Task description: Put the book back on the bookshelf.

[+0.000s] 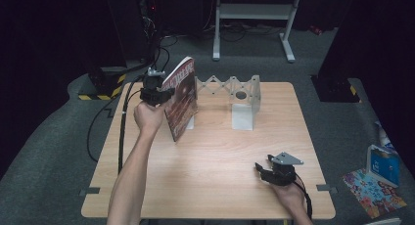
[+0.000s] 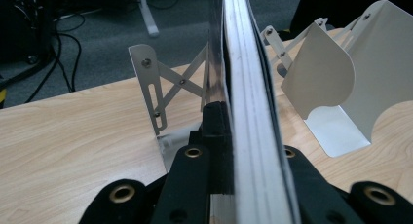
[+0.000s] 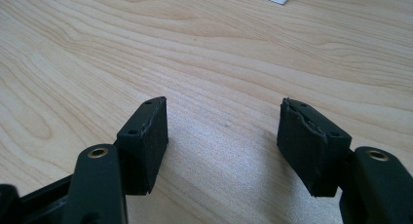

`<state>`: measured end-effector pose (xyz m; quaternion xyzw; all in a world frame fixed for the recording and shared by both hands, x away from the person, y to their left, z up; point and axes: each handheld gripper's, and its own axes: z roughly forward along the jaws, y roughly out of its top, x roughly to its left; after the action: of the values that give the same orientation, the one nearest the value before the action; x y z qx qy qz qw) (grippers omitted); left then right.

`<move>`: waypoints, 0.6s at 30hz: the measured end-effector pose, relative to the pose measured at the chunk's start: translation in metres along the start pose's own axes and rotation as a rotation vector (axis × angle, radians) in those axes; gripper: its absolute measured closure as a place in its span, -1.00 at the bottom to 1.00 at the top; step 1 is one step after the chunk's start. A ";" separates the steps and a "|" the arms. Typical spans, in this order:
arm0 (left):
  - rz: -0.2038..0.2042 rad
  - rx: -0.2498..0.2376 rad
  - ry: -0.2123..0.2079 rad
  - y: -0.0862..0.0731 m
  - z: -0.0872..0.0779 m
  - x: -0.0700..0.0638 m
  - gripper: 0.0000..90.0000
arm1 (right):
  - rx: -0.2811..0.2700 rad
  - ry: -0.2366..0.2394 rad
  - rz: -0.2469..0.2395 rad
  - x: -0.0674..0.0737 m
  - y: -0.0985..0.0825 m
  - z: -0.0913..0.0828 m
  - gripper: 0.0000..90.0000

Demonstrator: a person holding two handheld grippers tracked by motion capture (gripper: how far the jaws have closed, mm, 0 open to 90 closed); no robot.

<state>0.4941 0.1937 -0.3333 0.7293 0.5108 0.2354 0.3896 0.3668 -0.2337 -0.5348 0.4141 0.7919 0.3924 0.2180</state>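
Note:
A dark red book (image 1: 182, 100) stands tilted at the left end of a white expanding metal rack (image 1: 234, 90) on the wooden table (image 1: 210, 156). My left gripper (image 1: 159, 94) is shut on the book's edge, held up by a hand. In the left gripper view the book's page edges (image 2: 248, 117) run straight up between the jaws, with the rack's left end plate (image 2: 148, 87) behind and a curved white divider (image 2: 321, 83) to the right. My right gripper (image 1: 264, 170) rests low near the table's front right, open, with bare wood between its pads (image 3: 146, 146).
The rack's right divider (image 1: 243, 115) stands near the table's middle back. A white frame's legs (image 1: 254, 19) stand on the grey floor behind the table. Cables (image 1: 122, 122) trail off the left edge. A blue box (image 1: 383, 165) and patterned paper (image 1: 374, 191) lie on the floor at right.

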 end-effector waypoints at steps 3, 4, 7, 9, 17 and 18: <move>-0.011 -0.011 -0.003 0.001 0.001 0.001 0.87 | 0.000 0.000 0.001 0.000 0.000 0.000 -0.20; -0.013 -0.012 -0.005 0.001 0.001 0.001 0.87 | 0.000 0.000 0.000 0.000 0.000 0.000 -0.20; -0.005 -0.015 0.000 0.001 0.003 0.000 0.87 | 0.000 0.000 0.001 0.000 0.000 0.000 -0.20; -0.008 -0.024 0.002 0.001 0.003 -0.001 0.87 | 0.000 0.000 0.001 0.000 0.000 0.000 -0.20; -0.033 -0.052 0.009 0.004 0.008 -0.001 0.87 | -0.001 -0.001 0.003 0.000 -0.001 -0.001 -0.21; -0.032 -0.056 0.006 0.004 0.009 -0.002 0.87 | -0.001 -0.001 0.003 0.000 -0.001 0.000 -0.21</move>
<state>0.5022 0.1882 -0.3357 0.7093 0.5168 0.2456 0.4118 0.3660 -0.2338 -0.5349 0.4155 0.7909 0.3928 0.2181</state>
